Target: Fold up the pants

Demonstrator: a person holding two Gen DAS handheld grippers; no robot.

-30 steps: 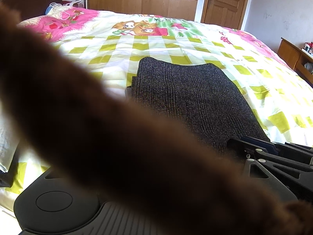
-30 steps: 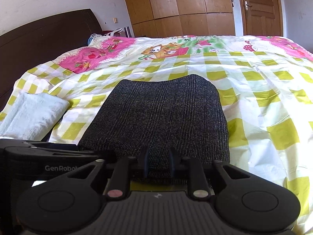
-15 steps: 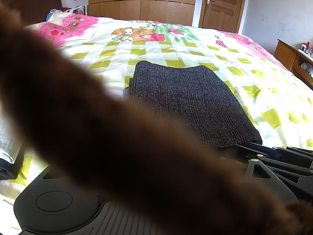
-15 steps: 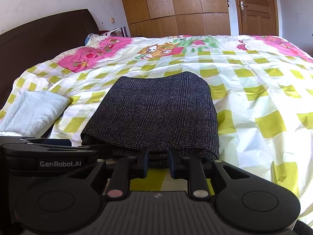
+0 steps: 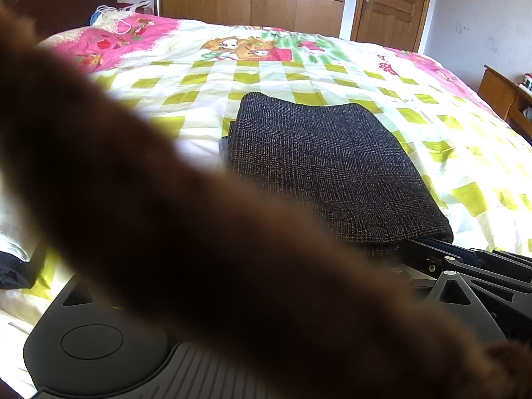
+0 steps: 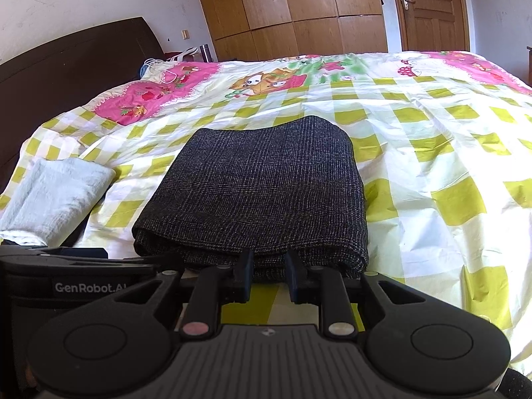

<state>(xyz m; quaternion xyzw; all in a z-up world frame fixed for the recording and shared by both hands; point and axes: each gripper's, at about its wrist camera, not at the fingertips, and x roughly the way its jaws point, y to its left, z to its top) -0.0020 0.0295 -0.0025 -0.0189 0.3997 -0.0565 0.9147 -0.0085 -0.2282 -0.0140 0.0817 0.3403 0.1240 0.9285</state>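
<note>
Surface: a bed spread with a white and lime-green checked quilt (image 6: 432, 153), pink cartoon panels at its far end; sunlight falls hard across it.
Right gripper: the black two-finger right gripper (image 6: 268, 274) sits nearest the lens; its fingers stand slightly apart with a narrow gap between them, and nothing is clamped; the tips lie just at the near edge of the cloth.
Left gripper: the black left gripper's body fills the bottom of its own view, but a blurred brown furry strip (image 5: 199, 249) crosses the lens and hides the fingertips; whether the fingers are spread or closed cannot be told.
Pants: the dark grey woven pants (image 6: 256, 193) lie folded into a thick rectangular stack on the quilt, mid-bed, just ahead of both grippers; layered edges show at the near side and left corner.
Beside it: a pale folded towel (image 6: 56, 196) lies left of the stack, apart from it.
Far end: dark wooden headboard (image 6: 66, 66); wooden wardrobe (image 6: 299, 6) and door beyond.
Risk: the fold looks finished; a fingertip catching the near layers on withdrawal could drag the top ply and open the stack; the soft quilt may shift under it; the obstructed left view makes a stray snag likelier.
</note>
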